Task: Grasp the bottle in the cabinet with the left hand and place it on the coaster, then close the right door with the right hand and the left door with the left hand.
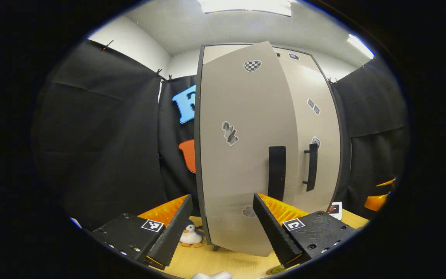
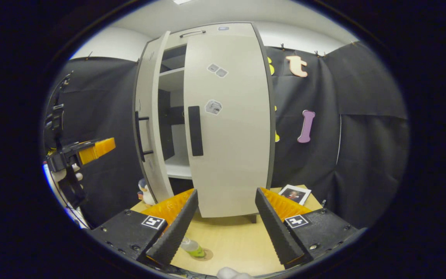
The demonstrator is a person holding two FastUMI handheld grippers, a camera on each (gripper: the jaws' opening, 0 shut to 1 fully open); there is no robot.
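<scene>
A tall pale cabinet stands on the wooden table. Its right door lies flat against the front, with a dark handle. The left door hangs partly open, and bare shelves show in the gap. My left gripper is open just in front of the left door's outer face, near its handle. From the right gripper view the left gripper is off to the left, a hand holding it. My right gripper is open before the right door. A clear bottle rests on a round coaster below it.
A toy penguin sits at the cabinet's left foot. A photo card lies on the table to the right of the cabinet. Something white lies at the near table edge. Black cloth walls close in on both sides.
</scene>
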